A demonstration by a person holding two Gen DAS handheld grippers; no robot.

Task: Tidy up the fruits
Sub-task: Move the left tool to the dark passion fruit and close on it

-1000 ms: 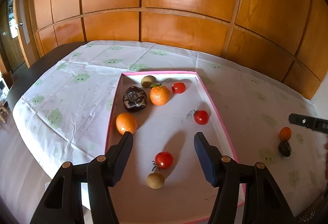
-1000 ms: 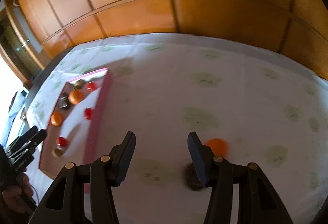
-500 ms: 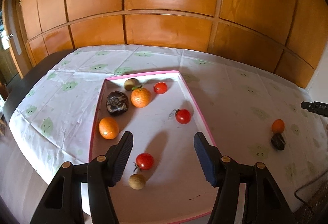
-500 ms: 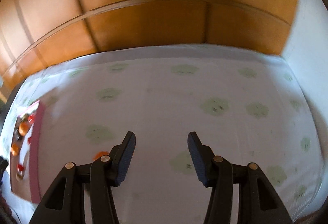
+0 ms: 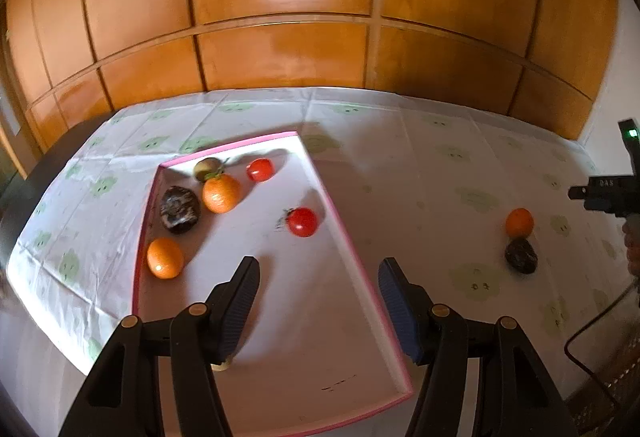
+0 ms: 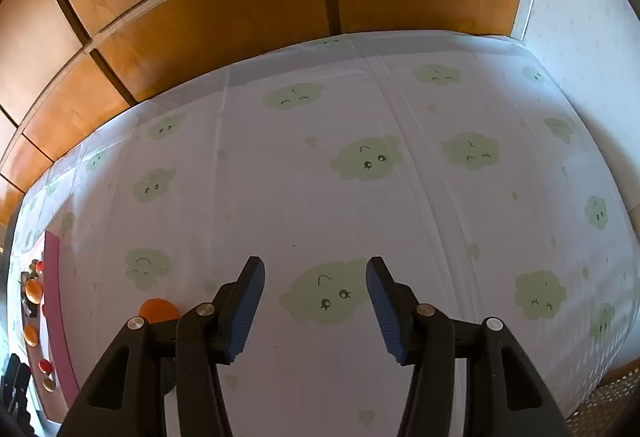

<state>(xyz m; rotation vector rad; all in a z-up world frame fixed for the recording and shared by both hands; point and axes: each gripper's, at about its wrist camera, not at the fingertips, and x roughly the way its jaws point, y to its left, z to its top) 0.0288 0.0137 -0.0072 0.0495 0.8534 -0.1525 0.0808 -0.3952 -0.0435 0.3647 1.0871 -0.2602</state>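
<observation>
Setting: wood-panelled wall (image 5: 280,49) behind a table under a white cloth (image 6: 360,197) printed with green clouds.
Tray: pink-rimmed white tray (image 5: 344,233) on the left part of the cloth; looks like the collection spot for the fruit.
Already in tray: leafy orange (image 5: 221,193), plain orange (image 5: 165,258), dark wrinkled fruit (image 5: 179,210), greenish-brown fruit (image 5: 206,169) at the far corner, two tomatoes (image 5: 303,222) and (image 5: 260,170). Small tan fruit peeks out behind the left finger, mostly hidden.
Left out: small orange (image 5: 519,222) and dark fruit (image 5: 521,256) on bare cloth, touching or nearly so, well apart from the tray on its right. These two probably remain to be moved.
Left gripper (image 5: 318,297): tongs spread, nothing between them; hangs over the tray's near half and right rim, tilted down. Likely idle or guarding the tray while the other hand fetches.
Right gripper (image 6: 314,301): tongs spread, empty, only a cloud print between them. The small orange (image 6: 158,310) sits just left of its left finger, half hidden by it; the dark fruit cannot be made out clearly from this camera.
Read: right hand is near the strays but not lined up; it needs to swing left to straddle one.
Risk: round fruit may roll on the smooth cloth if nudged.
</observation>
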